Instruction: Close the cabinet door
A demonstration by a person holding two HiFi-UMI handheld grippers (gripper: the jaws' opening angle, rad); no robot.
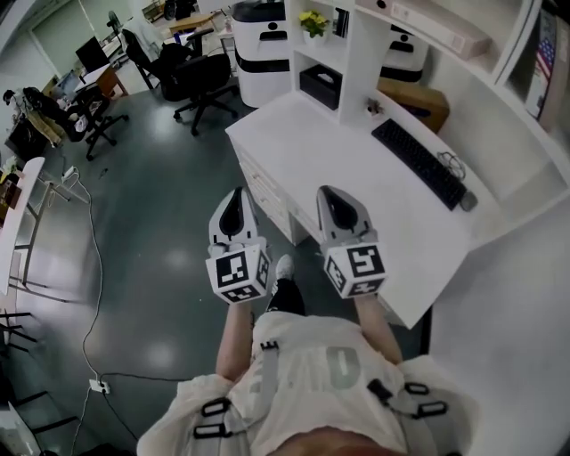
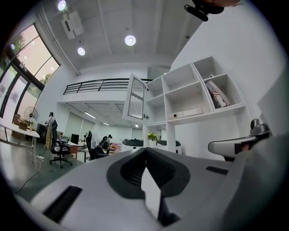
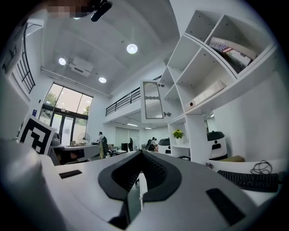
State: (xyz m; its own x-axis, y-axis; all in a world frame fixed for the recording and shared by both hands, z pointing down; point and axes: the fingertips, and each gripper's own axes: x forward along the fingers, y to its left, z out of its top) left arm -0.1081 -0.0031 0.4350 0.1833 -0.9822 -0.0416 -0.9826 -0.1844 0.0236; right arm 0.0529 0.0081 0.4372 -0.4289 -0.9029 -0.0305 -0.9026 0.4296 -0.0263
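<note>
The cabinet door (image 2: 135, 97), white-framed with a ribbed glass pane, stands swung open at the top left of the white shelf unit (image 2: 189, 97). The right gripper view also shows the door (image 3: 153, 101) open, with its knob on the right edge. My left gripper (image 1: 235, 192) and right gripper (image 1: 326, 191) hang side by side over the floor in front of the desk, far from the door. The left gripper (image 2: 145, 150) is shut and empty, and the right gripper (image 3: 141, 152) is also shut, its jaws meeting at the tip with nothing in them.
A white desk (image 1: 321, 160) carries a black keyboard (image 1: 419, 163) and the shelf unit (image 1: 356, 62) with a small plant (image 1: 313, 23). A cardboard box (image 1: 419, 100) sits at the back. Black office chairs (image 1: 200, 80) and a floor cable (image 1: 93, 294) lie to the left.
</note>
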